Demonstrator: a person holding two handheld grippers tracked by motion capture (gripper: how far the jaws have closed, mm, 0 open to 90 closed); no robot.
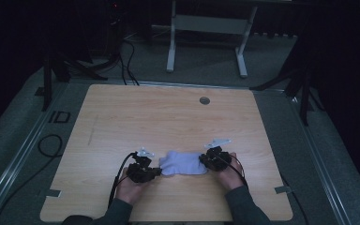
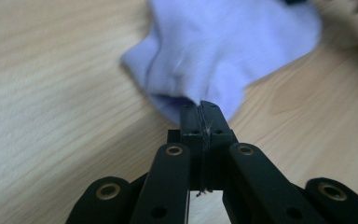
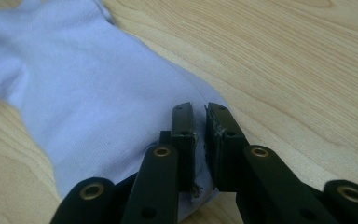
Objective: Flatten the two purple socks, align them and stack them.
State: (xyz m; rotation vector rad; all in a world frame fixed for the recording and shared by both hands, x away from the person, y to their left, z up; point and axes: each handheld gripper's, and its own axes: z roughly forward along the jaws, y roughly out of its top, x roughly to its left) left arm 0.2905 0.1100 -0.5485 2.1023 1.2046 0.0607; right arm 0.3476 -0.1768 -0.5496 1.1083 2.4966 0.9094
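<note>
A pale lavender sock (image 1: pixel 183 163) lies crumpled near the front edge of the wooden table (image 1: pixel 168 117), between my two grippers. My left gripper (image 1: pixel 157 171) meets its left end. In the left gripper view the jaws are pressed together at the sock's near edge (image 2: pixel 223 42), with the tips of the left gripper (image 2: pixel 200 106) pinching a fold of fabric. My right gripper (image 1: pixel 201 160) sits at the sock's right end. In the right gripper view the right gripper (image 3: pixel 199 109) has its jaws a narrow gap apart, with the sock's fabric (image 3: pixel 74 93) between them.
A round grey grommet (image 1: pixel 204 100) sits near the table's far edge. A white frame (image 1: pixel 206 28) stands on the floor behind it. Cables (image 1: pixel 49 145) lie on the floor at the left. Tape pieces (image 1: pixel 51 192) (image 1: pixel 283 189) mark the front corners.
</note>
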